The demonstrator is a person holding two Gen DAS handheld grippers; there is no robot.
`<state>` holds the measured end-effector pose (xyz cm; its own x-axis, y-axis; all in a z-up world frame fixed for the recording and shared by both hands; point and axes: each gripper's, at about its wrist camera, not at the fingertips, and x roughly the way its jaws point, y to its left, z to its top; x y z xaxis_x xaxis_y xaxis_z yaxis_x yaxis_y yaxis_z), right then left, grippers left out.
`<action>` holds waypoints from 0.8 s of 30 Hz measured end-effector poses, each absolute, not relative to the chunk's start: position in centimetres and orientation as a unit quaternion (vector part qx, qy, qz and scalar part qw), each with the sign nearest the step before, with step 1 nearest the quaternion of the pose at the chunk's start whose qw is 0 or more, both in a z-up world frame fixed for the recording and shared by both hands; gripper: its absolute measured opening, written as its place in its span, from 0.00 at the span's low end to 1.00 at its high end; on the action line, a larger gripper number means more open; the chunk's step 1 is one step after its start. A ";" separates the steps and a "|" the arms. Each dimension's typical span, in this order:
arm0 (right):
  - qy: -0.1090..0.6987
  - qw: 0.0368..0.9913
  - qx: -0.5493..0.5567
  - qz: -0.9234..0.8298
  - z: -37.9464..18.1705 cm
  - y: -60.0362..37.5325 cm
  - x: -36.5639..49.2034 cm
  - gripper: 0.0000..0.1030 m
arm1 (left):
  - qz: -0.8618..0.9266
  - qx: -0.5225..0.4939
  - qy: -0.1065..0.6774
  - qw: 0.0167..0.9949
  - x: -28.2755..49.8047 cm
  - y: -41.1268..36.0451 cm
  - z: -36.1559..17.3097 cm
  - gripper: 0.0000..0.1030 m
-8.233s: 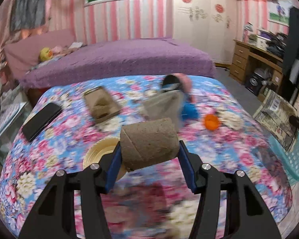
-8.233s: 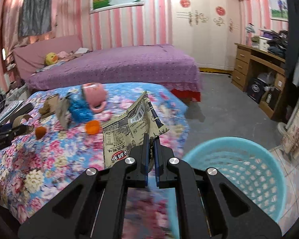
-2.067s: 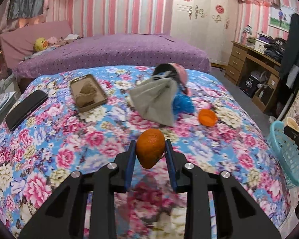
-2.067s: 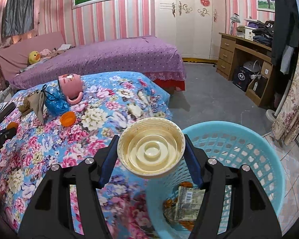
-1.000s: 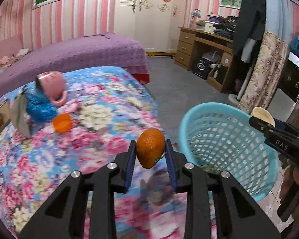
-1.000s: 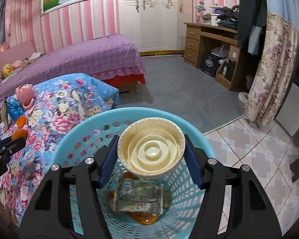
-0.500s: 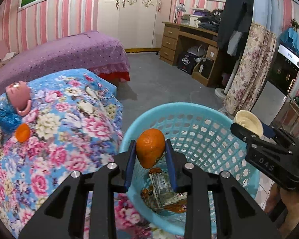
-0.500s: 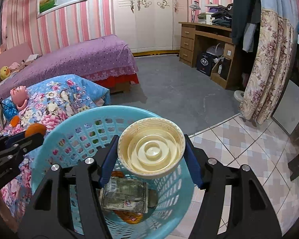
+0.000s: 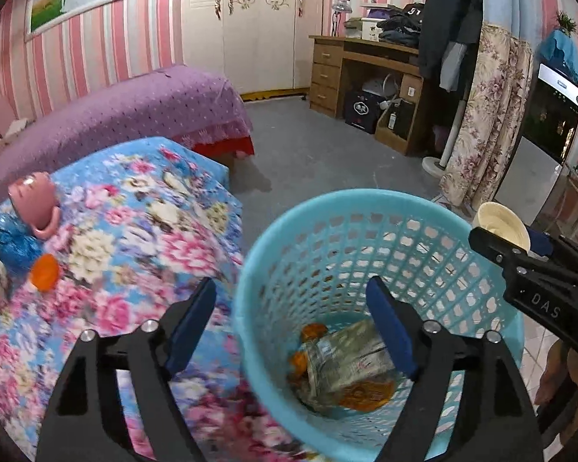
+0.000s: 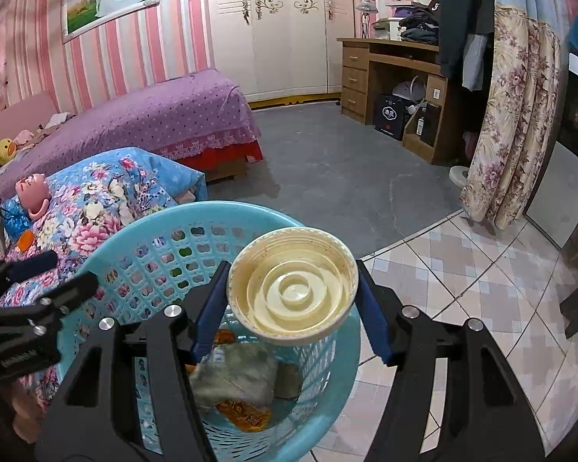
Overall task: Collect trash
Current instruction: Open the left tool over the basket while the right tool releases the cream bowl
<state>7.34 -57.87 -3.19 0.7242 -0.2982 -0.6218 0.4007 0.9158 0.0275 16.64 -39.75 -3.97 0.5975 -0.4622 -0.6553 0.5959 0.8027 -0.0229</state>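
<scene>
With the left gripper (image 9: pixel 291 323) spread empty over the blue basket (image 10: pixel 108 246), the right gripper (image 10: pixel 291 308) clamps a cream plastic lid (image 10: pixel 292 295) seemingly near the rim, so releasing could bounce it onto the tiles

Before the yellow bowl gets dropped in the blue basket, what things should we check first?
1. Right gripper grips the yellow bowl: ok.
2. Bowl is above the blue basket opening: ok in the right wrist view; in the left wrist view it sits near the far rim.
3. Left gripper is open and empty: ok.
4. Left gripper is out of the drop path: cannot tell, since it hangs over the basket.
5. Room in the basket: ok, only wrappers and orange bits at the bottom.
6. Trash left on the floral blanket: not ok, orange peel remains.
</scene>
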 end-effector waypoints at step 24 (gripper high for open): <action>0.299 0.930 0.083 -0.196 -2.8 -56.1 8.4 0.92 | -0.231 0.072 0.326 0.914 18.2 -34.2 -3.5 0.87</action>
<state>8.39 -56.09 -2.77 0.7444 -0.3140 -0.5893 0.4135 0.9097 0.0377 18.19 -34.17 -3.47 0.6807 -0.3758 -0.6289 0.4693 0.8828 -0.0196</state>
